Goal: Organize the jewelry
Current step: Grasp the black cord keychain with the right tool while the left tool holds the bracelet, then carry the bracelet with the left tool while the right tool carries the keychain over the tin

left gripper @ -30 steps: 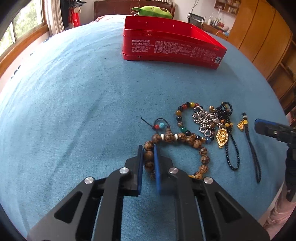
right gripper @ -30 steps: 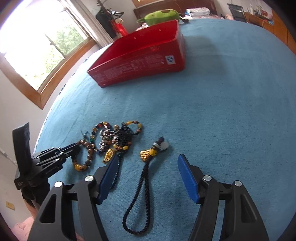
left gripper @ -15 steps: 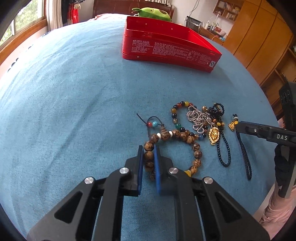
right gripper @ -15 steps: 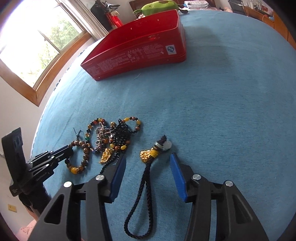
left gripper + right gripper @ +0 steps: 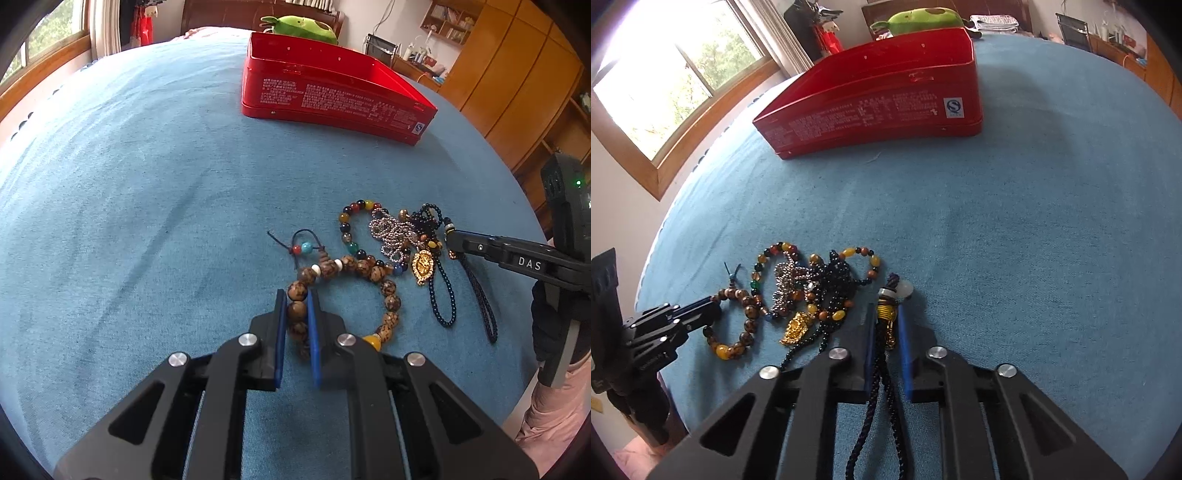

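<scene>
On the blue cloth-covered surface (image 5: 147,206), the left gripper (image 5: 296,295) has its jaws narrow, pinching the brown wooden-bead bracelet (image 5: 388,286) at the near left of the jewelry pile. The right gripper (image 5: 885,317) has its jaws closing around the gold charm (image 5: 886,314) of a dark braided cord (image 5: 875,398), whose loop trails back between the fingers. A silver chain (image 5: 388,232) and black bead strand (image 5: 443,295) lie tangled between them. The open red tin (image 5: 332,96) sits far off.

Green plush toy (image 5: 299,26) sits behind the far edge of the blue cloth (image 5: 147,184). Wooden-framed window (image 5: 665,92) left, wooden cabinets (image 5: 517,74) right.
</scene>
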A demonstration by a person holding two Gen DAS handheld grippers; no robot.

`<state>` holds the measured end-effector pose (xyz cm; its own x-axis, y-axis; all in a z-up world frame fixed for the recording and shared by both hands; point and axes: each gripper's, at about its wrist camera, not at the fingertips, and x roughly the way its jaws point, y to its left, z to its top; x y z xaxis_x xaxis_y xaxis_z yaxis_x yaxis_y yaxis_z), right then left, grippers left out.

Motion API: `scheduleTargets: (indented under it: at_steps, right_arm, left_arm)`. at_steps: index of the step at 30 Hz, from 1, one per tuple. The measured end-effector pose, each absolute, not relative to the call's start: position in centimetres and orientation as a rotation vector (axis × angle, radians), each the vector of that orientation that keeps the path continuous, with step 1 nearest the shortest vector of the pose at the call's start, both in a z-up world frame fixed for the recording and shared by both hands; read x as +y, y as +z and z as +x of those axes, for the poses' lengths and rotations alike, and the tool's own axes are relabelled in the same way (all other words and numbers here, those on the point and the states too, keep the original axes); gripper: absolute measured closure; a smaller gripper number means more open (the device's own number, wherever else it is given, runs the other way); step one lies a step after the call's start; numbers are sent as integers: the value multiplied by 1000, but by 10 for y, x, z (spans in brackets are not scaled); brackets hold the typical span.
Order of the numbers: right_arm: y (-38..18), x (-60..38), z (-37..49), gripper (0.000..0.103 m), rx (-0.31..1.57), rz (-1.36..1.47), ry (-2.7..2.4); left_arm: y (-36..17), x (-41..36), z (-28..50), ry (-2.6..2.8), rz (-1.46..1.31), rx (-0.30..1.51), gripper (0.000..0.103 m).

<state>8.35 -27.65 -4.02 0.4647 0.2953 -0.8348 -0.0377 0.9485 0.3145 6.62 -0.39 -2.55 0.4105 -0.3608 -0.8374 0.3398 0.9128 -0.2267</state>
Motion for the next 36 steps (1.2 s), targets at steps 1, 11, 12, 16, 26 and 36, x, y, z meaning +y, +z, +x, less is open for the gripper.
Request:
scheduleTargets:
  at_steps: [1, 11, 12, 16, 26, 36]
  right_arm:
    - [-38, -278, 82, 96, 1065, 276, 212]
    - [-11, -282, 71, 96, 1002, 316, 266]
    - [-6, -283, 70, 96, 992, 319, 267]
    - [5, -286, 69, 96, 965, 321, 279]
    - [32, -291, 76, 96, 917, 304, 280]
    - [70, -292, 106, 96, 872, 275, 279]
  left_arm:
    - [-24, -3, 66, -444, -24, 1056, 94]
    - [6, -2, 59, -488, -56, 983, 94]
    - [10, -2, 58, -493, -61, 976, 94]
    - [25, -4, 57, -510, -66, 944, 94]
    - [60, -9, 65, -510, -55, 868, 94]
    - [111, -16, 99, -485, -43, 773, 93]
